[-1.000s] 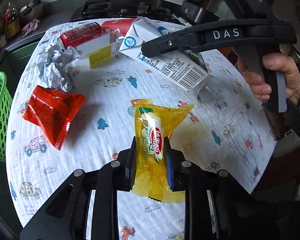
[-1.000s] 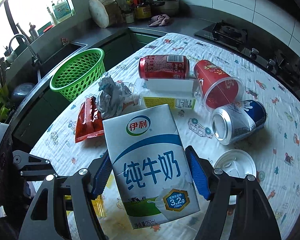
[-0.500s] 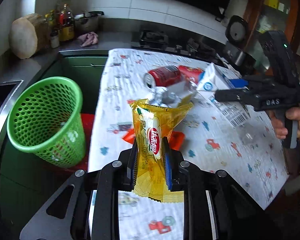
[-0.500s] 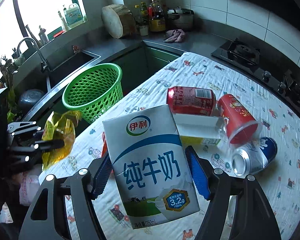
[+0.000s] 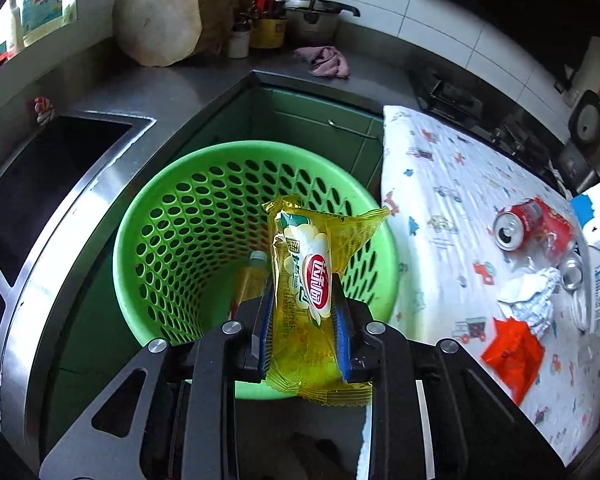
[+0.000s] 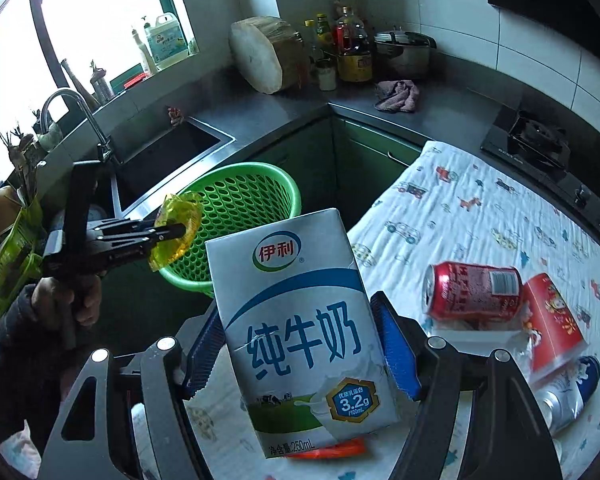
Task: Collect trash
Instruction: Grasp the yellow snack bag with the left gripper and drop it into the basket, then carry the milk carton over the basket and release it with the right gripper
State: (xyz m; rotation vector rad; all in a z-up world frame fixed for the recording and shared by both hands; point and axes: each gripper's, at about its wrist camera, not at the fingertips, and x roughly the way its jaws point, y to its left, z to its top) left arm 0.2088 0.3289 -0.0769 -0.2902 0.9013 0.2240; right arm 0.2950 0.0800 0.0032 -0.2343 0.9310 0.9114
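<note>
- The jaws of the left gripper (image 5: 303, 320) are just starting to part, with the yellow snack wrapper (image 5: 312, 280) still between the blue ribbed pads; the jaws of the right gripper (image 6: 300, 354) clamp the milk carton (image 6: 300, 328) by its two narrow sides.
- The wrapper is glossy, translucent, crinkled film with a red-and-white logo, standing upright and hanging directly over the mouth of the green basket (image 5: 172, 240).
- The basket is round, perforated plastic, standing in the gap between the steel sink (image 5: 40, 184) and the cloth-covered counter (image 5: 460, 208); one bottle with a pale cap (image 5: 256, 264) lies inside it.
- In the right wrist view a hand (image 6: 66, 300) grips the left tool's handle, which is held roughly level towards the basket.
- The carton is a smooth white-and-blue box, tilted slightly and lifted above the counter.
- On the counter: two cans, one red (image 6: 474, 290) and one blue-and-silver (image 6: 568, 392), both on their sides; one red paper cup (image 6: 556, 320), tipped over; one crumpled white paper wad (image 5: 532, 300); one orange foil packet (image 5: 512, 356).
</note>
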